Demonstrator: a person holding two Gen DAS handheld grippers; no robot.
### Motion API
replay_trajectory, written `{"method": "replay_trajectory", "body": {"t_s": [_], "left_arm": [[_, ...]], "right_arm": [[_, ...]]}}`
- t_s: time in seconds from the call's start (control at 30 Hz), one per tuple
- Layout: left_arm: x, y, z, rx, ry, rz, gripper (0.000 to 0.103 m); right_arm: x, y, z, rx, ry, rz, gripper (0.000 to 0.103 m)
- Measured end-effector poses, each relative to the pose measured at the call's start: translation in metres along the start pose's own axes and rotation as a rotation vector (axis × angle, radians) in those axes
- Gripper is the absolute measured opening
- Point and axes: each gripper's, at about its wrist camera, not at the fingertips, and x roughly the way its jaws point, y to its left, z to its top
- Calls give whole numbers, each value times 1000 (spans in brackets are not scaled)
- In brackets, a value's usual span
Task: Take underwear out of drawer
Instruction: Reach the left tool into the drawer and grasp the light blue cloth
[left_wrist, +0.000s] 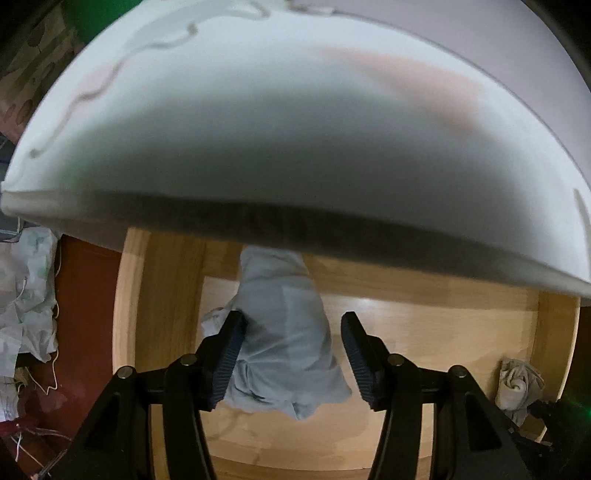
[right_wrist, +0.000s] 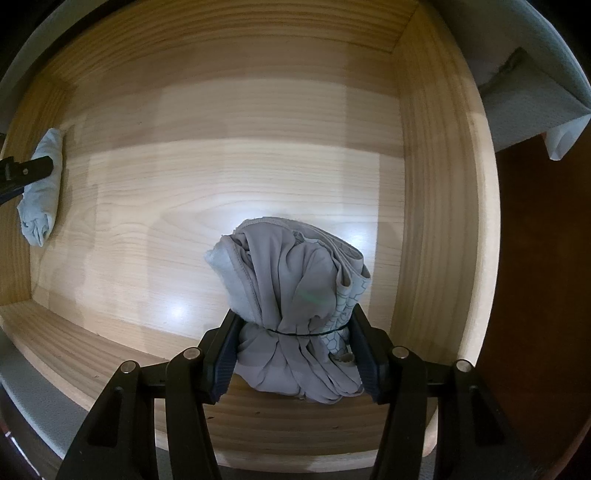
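Note:
The wooden drawer (right_wrist: 443, 184) is pulled open. My right gripper (right_wrist: 293, 332) is shut on a grey rolled underwear bundle (right_wrist: 291, 280) tied with a thin dark band, near the drawer's front right. My left gripper (left_wrist: 293, 347) is open around a light blue rolled underwear (left_wrist: 284, 332) on the drawer floor (left_wrist: 424, 325) at the left end; its pads are beside the cloth with a gap on the right side. That blue roll (right_wrist: 42, 184) and a left gripper finger (right_wrist: 29, 171) also show at the far left of the right wrist view. The grey bundle (left_wrist: 517, 384) shows at the right of the left wrist view.
A white bed or mattress edge (left_wrist: 258, 147) overhangs the drawer's back part, with a thin cord lying on it. Crumpled white patterned cloth (left_wrist: 26, 295) and wires lie on the red-brown floor left of the drawer. White bedding (right_wrist: 535, 103) hangs at the right.

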Motion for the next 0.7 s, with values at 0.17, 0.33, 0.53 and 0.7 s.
{"method": "replay_trajectory", "body": {"t_s": [0.17,0.33,0.53,0.7], "left_arm": [[9,-2,3,14,31,40,57],[15,-7,8,50,70,33,57],[21,3,2,65,105,21,57],[27,-8,-3,75,149,23,50]], "right_arm": [[1,-1,0,-1,1,2,53],[0,-4,1,-3,2,3,53],[-1,-6,1,3,-1,9,53],[0,-7,0,5,-3,12,53]]}}
